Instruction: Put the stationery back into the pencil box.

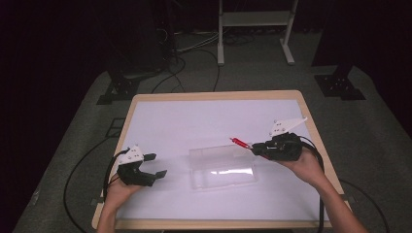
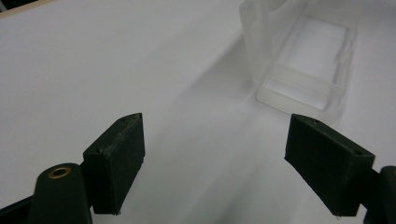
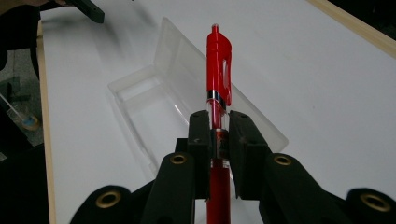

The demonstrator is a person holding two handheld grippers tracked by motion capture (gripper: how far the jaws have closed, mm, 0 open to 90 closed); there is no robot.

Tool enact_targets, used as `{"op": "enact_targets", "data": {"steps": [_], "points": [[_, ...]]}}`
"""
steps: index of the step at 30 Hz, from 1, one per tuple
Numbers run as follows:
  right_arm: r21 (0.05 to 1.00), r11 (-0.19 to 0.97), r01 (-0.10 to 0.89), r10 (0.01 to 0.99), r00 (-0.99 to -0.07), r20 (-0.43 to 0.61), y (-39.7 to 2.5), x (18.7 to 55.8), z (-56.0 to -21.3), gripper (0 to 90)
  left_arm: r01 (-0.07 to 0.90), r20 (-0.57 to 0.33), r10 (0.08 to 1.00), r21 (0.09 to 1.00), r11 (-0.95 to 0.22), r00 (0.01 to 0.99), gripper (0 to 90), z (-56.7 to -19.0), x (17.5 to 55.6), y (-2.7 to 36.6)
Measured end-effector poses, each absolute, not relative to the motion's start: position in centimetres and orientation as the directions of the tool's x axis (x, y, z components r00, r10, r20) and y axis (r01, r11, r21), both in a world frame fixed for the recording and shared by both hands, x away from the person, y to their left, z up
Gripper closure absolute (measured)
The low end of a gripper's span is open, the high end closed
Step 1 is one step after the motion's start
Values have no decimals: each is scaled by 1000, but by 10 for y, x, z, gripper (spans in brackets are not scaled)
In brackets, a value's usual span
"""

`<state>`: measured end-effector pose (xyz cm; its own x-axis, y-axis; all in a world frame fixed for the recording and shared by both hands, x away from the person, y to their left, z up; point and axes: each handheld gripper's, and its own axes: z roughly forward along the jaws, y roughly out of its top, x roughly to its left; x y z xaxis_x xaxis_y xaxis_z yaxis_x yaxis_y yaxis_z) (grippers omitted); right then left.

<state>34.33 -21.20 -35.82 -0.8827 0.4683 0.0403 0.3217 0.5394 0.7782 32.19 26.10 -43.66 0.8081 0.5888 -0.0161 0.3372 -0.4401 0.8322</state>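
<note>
Right gripper view shows the right tongs (image 3: 219,135) squeezed tight on a red pen (image 3: 218,70), with the pen sticking out far past the jaws and its clip end hanging over the clear box (image 3: 140,100). The box lies open on the white desk (image 3: 303,70), lid flat beside the tray. I think the pen could go wrong in a few ways. The jaws hold it low on its body, so the long free end could swing or tip if the hand shakes. If the tongs let go too high, the pen might bounce on the hard plastic and roll out onto the desk. If the pen comes down crooked, its tip could hit the thin wall and push the light box away, because nothing is holding the box. In the high view the right tongs (image 1: 256,147) sit at the right end of the clear box (image 1: 223,167), with the hand under them and the red pen (image 1: 239,142) pointing left over the box's back edge. The left tongs (image 1: 156,165) rest near the desk's left side, jaws spread wide and holding nothing, aimed toward the box but well apart from it.
</note>
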Motion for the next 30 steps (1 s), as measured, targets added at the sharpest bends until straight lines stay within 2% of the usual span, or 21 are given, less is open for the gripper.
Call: {"op": "enact_targets", "data": {"steps": [30], "points": [[766, 571, 296, 401, -914, 54, -188, 351, -368, 787, 337, -17, 587, 832, -441, 810, 190, -436, 322, 261]]}}
